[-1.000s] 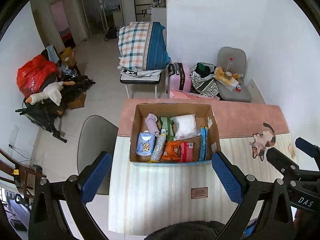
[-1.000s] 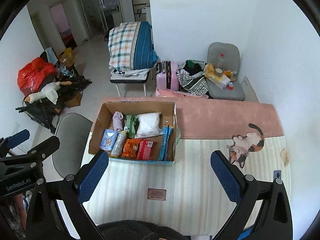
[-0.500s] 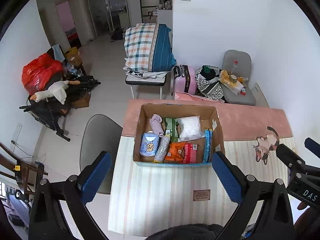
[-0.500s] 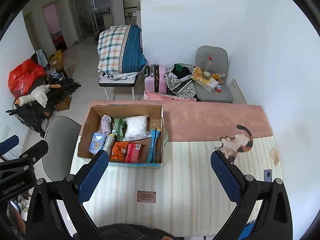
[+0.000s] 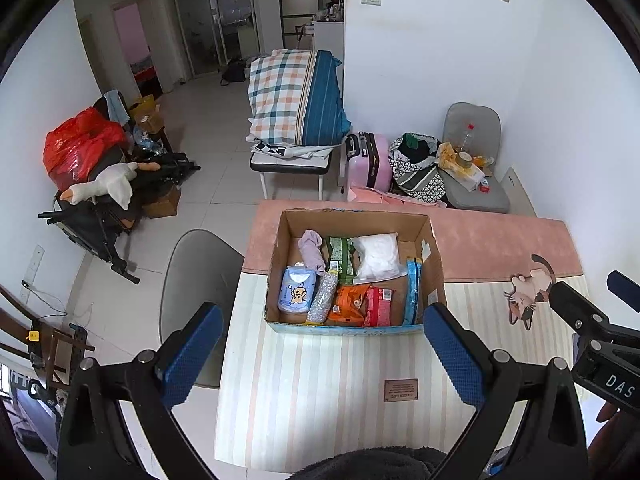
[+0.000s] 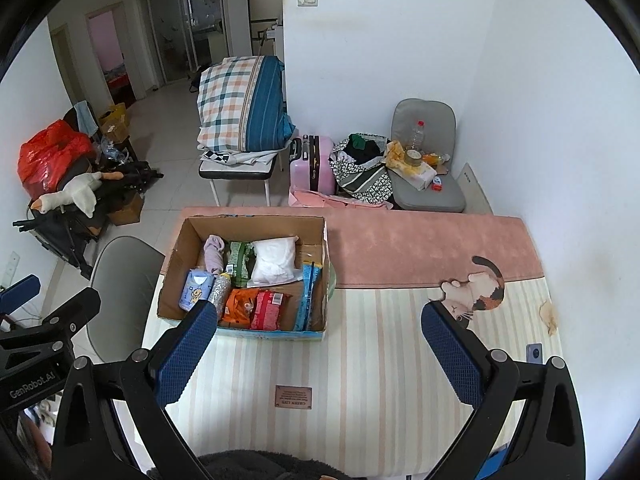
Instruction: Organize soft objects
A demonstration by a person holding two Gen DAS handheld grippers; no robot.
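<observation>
I held my left gripper (image 5: 320, 354) and right gripper (image 6: 320, 350) spread wide, empty, above the table (image 6: 380, 360). The cardboard box (image 5: 434, 256) held soft packets, apparently including a white bag (image 5: 378, 256).

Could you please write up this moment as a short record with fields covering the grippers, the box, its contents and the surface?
left hand-held gripper: open, empty, held above the table short of the box
right hand-held gripper: open, empty, held to the right of the box
cardboard box: open-topped, on the table's left part
box contents: lilac cloth, white bag, blue tissue pack, orange packet, red packet
table: striped cover, pink band at the far edge
task progress: nothing gripped yet
</observation>
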